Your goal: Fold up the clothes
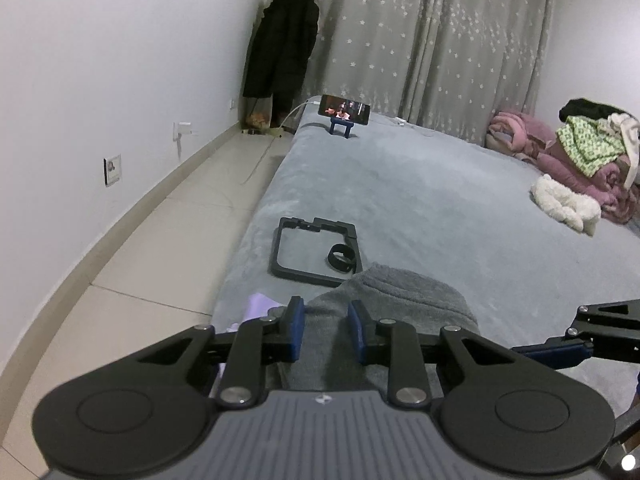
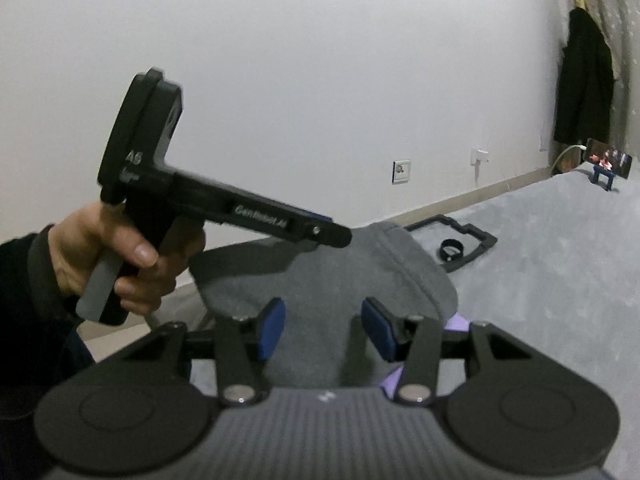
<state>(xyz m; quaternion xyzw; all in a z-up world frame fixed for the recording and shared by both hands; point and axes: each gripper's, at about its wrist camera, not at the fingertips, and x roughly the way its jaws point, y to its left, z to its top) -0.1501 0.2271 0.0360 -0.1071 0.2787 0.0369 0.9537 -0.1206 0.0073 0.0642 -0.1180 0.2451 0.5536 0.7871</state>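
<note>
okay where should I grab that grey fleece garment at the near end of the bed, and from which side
Probably the rounded far hem of the grey fleece garment. It lies as a free, raised edge toward the black frame, so a pad could slip under it. Come in low from the near bed edge, one tool at each corner; both the left tool and the right tool are open over it.

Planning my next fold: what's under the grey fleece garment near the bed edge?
A lilac garment peeks out beneath the grey fleece garment, at its edge, on the grey bedspread. How far it extends underneath is covered.
</note>
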